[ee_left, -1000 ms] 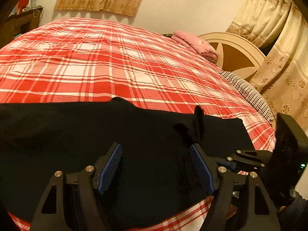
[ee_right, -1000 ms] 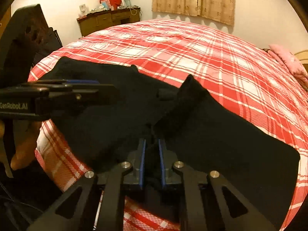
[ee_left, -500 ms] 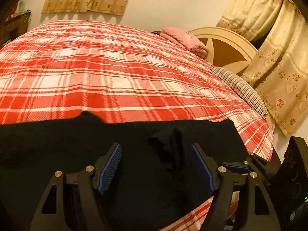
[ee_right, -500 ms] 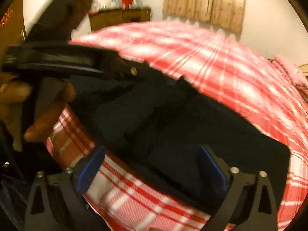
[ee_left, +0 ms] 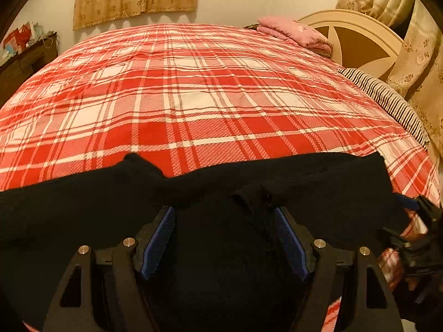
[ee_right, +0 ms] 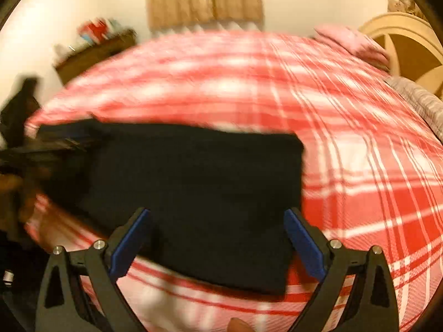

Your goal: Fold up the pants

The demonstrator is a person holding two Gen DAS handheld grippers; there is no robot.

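The black pants [ee_left: 83, 210] lie flat across the near edge of the bed, on the red plaid cover [ee_left: 193, 96]. My left gripper [ee_left: 224, 221] is open, low over the pants, with black cloth between its blue pads and nothing gripped. In the blurred right wrist view the pants [ee_right: 199, 182] show as a dark rectangle. My right gripper [ee_right: 217, 227] is open over their near right part. The right gripper also shows at the right edge of the left wrist view [ee_left: 418, 221], and the left one at the left of the right wrist view [ee_right: 49, 149].
A pink folded cloth [ee_left: 296, 33] and a cream headboard [ee_left: 357, 36] are at the far right. A striped pillow [ee_left: 387, 99] lies by the right edge. A wooden dresser [ee_left: 25, 61] stands to the far left.
My right gripper opened and let go of the raised fold of the pants, then swung right. The fold dropped and the pants now lie flat. My left gripper stayed open.
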